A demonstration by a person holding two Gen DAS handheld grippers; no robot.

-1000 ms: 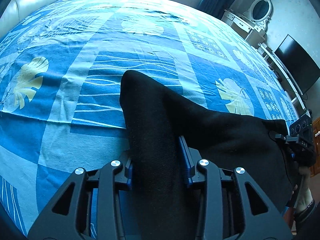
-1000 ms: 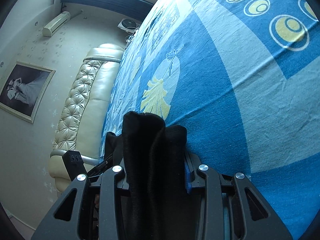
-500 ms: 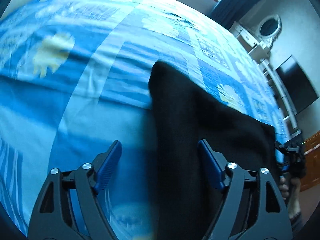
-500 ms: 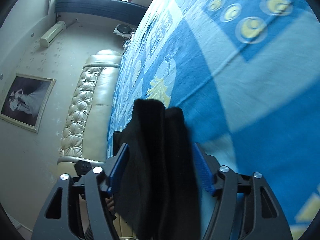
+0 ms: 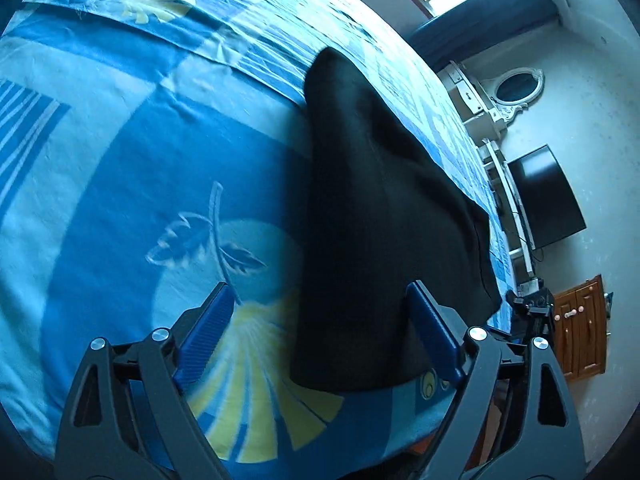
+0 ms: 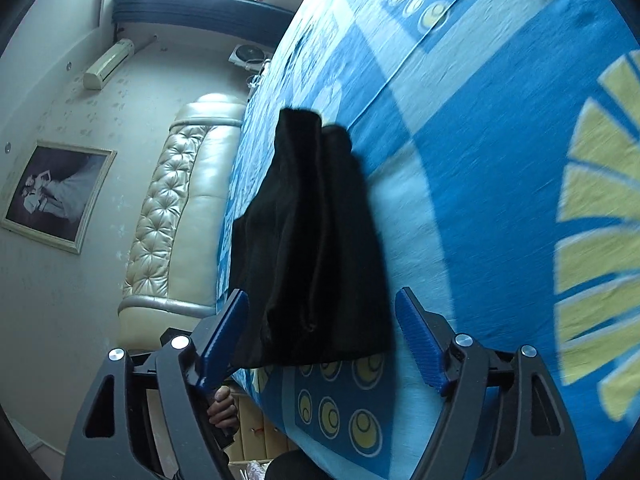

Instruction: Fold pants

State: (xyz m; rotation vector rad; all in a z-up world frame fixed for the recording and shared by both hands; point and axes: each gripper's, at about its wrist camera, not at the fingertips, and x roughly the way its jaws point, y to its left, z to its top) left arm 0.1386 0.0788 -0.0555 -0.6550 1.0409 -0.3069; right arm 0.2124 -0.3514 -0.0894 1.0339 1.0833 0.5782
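Now between two folds: black pants lying folded on the bed, both grippers' fingers wide open, holding nothing; next, probably regrasping one end.

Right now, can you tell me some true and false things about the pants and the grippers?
1. The left gripper is open. True.
2. The right gripper is squeezing the pants. False: it is open too, and the cloth lies loose between its fingers.
3. The pants are black. True.
4. The pants hang in the air. False: they lie on the blue bedspread.
5. The bedspread is plain white. False: it is blue with yellow patterns.
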